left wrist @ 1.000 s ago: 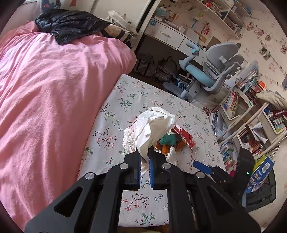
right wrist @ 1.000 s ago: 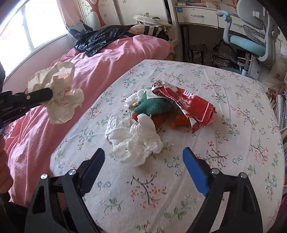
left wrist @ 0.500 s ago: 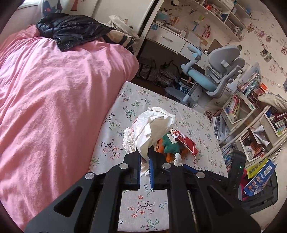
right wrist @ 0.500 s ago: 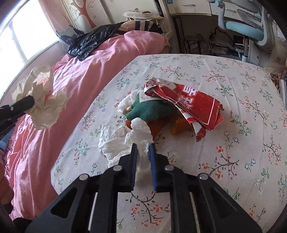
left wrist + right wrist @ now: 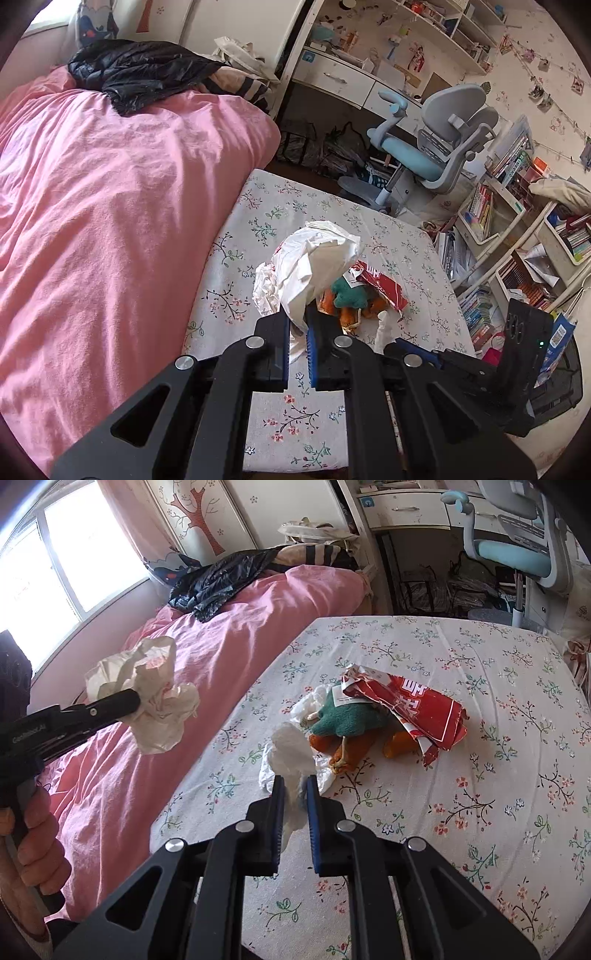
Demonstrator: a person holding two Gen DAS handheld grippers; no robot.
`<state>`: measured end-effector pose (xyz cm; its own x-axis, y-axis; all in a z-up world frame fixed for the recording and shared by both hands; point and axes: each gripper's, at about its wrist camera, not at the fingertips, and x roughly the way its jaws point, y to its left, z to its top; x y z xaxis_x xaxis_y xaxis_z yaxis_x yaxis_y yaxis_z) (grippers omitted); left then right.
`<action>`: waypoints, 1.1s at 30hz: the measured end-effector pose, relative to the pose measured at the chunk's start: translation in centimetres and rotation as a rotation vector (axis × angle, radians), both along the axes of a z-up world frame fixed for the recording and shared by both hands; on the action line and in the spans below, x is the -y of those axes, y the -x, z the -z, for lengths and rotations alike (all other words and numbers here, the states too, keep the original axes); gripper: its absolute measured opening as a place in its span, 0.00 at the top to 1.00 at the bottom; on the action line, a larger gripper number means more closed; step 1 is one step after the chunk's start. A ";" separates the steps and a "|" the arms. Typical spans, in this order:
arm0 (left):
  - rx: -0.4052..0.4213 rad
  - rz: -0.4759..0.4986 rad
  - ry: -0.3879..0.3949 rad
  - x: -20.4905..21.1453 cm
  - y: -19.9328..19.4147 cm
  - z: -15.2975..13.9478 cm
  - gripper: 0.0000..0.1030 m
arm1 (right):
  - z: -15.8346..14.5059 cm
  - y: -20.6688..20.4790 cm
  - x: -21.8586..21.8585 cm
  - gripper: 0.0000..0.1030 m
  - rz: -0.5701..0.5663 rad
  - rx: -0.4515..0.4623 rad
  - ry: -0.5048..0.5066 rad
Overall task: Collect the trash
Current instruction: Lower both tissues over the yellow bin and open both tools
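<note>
since a second ago the right gripper (image 5: 293,788) has clamped onto a white tissue (image 5: 291,753) at frame centre and begun lifting it off the floral table (image 5: 480,812); soft, weightless, easily torn, best pinched mid-bunch. left gripper (image 5: 297,328) grips a crumpled wrapper (image 5: 317,258) aloft.

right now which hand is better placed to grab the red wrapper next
Right, once free. The right gripper, shut on a white tissue, sits close to the red wrapper; the left gripper holds a crumpled bag over the pink bed.
</note>
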<state>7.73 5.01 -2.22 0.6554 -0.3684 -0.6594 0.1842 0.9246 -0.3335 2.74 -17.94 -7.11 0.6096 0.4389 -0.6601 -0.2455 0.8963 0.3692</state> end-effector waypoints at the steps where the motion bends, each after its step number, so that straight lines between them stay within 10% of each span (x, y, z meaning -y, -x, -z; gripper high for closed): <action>1: 0.004 0.001 -0.007 0.1 0.1 -0.1 0.93 | -0.3 0.3 0.0 0.87 -0.004 0.006 -0.005; 15: 0.060 0.024 -0.109 2.0 1.0 -0.8 0.93 | -0.8 6.7 -3.0 0.87 -0.165 -0.019 -0.011; 25: 0.076 0.045 -0.155 3.1 2.4 -0.5 0.93 | 7.1 15.1 -8.7 0.86 -0.370 -0.300 0.173; 28: 0.075 0.050 -0.167 3.6 3.3 -0.2 0.93 | 8.2 16.6 -8.8 0.49 -0.350 -0.331 0.210; 33: 0.060 0.066 -0.174 4.3 6.1 0.5 0.93 | 5.4 16.9 -6.1 0.39 -0.188 -0.181 0.192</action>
<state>1.63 0.72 -2.69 0.6736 -0.2960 -0.6772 0.2614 0.9525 -0.1563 -14.11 -11.84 -12.48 0.3949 0.3896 -0.8320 -0.3592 0.8990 0.2505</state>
